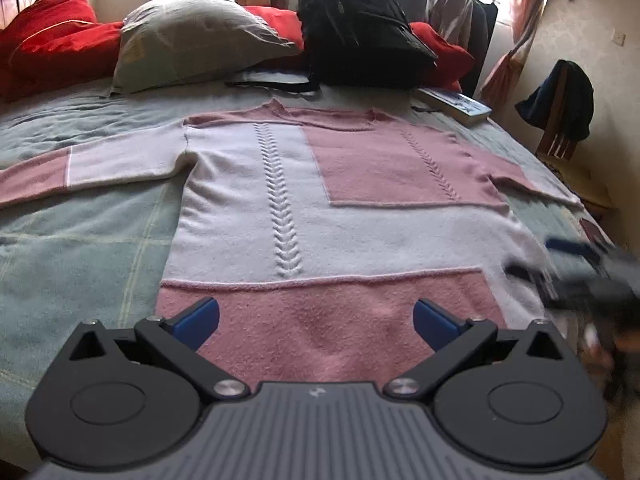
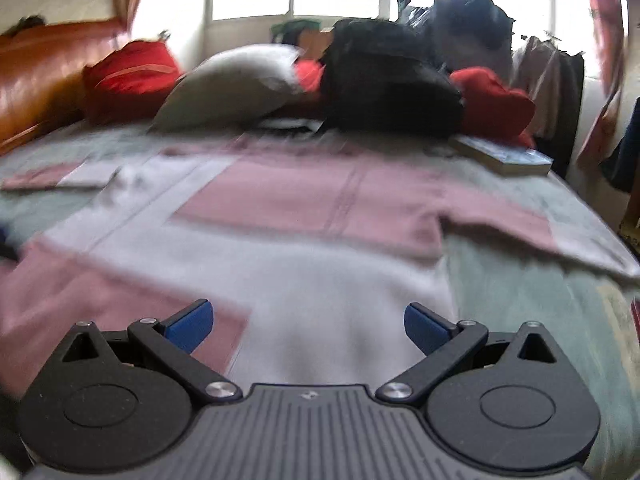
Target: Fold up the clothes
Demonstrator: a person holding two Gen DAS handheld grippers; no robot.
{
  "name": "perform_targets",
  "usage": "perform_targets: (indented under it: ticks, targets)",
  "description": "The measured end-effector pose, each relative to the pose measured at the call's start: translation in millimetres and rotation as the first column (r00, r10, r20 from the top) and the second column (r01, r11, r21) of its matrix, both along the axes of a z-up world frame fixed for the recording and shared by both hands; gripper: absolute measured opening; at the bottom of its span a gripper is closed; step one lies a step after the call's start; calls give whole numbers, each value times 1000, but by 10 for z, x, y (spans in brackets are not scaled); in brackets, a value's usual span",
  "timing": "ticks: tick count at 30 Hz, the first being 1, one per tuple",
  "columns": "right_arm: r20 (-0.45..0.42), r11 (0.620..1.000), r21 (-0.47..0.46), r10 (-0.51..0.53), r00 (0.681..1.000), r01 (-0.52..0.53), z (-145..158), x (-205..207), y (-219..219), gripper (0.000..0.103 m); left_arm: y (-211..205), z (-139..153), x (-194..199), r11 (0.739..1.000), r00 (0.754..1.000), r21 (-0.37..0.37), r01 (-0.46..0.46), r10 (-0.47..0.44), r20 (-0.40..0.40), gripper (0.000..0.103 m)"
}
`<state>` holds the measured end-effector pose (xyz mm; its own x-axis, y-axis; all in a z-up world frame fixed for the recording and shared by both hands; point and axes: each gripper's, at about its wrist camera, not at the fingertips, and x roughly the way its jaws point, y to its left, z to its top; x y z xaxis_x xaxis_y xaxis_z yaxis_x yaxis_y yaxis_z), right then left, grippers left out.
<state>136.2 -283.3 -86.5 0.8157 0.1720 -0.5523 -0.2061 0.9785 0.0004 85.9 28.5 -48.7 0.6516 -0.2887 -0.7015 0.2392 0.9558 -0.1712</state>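
A pink and pale lilac knitted sweater (image 1: 320, 208) lies flat on the bed with both sleeves spread out sideways. My left gripper (image 1: 316, 320) hovers open over the sweater's pink hem band, nothing between its blue pads. In the left wrist view, my right gripper (image 1: 560, 264) shows as a blurred shape at the sweater's lower right edge. In the right wrist view the sweater (image 2: 304, 216) is blurred by motion, and my right gripper (image 2: 308, 324) stands open above its pale lower right part, holding nothing.
The bed cover (image 1: 80, 248) is grey-green with a check pattern. At the head lie a grey pillow (image 1: 192, 40), red cushions (image 1: 48, 44), a black backpack (image 1: 360, 28) and a book (image 1: 456, 106). A chair with dark clothes (image 1: 560, 100) stands to the right.
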Motion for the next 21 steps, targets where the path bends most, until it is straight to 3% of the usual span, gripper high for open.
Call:
perform_targets:
  ticks: [3, 6, 11, 15, 18, 21]
  targets:
    - [-22, 997, 74, -20, 1000, 22, -89, 377, -72, 103, 26, 16, -24, 1000, 1000, 4, -22, 22, -3, 102]
    - [-83, 997, 63, -47, 995, 52, -319, 516, -202, 103, 62, 20, -26, 999, 999, 2, -44, 44, -1, 102]
    - [-65, 993, 115, -27, 998, 34, -376, 194, -576, 103, 41, -37, 49, 999, 999, -2, -41, 41, -25, 102]
    - [-64, 991, 136, -10, 998, 19, -185, -14, -471, 103, -74, -119, 72, 1000, 999, -4, -2, 2, -46, 102]
    - [-61, 973, 227, 59, 996, -44, -175, -133, -382, 103, -160, -166, 49, 999, 998, 5, 38, -37, -60, 102]
    - [-95, 977, 213, 3, 995, 18, -295, -163, -383, 103, -191, -175, 8, 999, 997, 17, 49, -48, -59, 102]
